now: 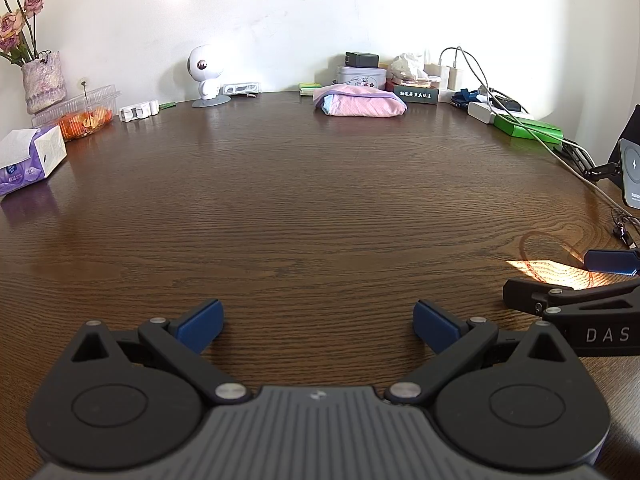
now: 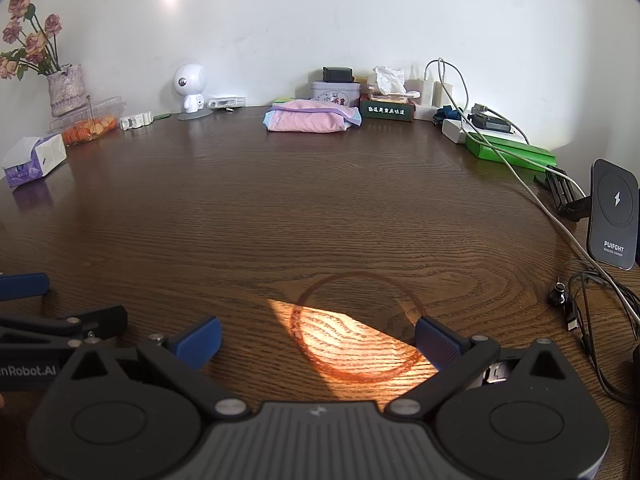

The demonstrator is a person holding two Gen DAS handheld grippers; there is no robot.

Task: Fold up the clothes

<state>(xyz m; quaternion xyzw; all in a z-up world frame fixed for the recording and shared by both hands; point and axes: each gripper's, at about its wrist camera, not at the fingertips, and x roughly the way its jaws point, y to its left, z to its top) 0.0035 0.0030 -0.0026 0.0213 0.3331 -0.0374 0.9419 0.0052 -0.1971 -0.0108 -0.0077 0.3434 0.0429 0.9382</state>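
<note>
Readable writing: "PUIFGHT" on the black charger stand [image 2: 614, 216], a bolt symbol above it; "DAS" on the right gripper's body in the left wrist view; "nRobot.AI" on the left gripper's body in the right wrist view. The dark box [image 2: 386, 111] just right of the clothes carries a white line of Chinese characters, too small to read.

Left gripper [image 1: 318, 325]: fingers spread wide, nothing between them, low over the bare table [image 1: 304, 208]. Right gripper [image 2: 318, 338]: also wide open and empty, over a sunlit patch with a ring mark.

Clothes [image 2: 314, 119]: one folded pink bundle with a blue layer showing, lying at the table's far edge, well apart from both grippers.

Left of the clothes: one white robot figure [image 2: 190, 88], one vase of dried roses [image 2: 66, 88], one tissue pack [image 2: 34, 156], one clear food box [image 2: 90, 122]. Right of them: one green box [image 2: 516, 152], several cables.
</note>
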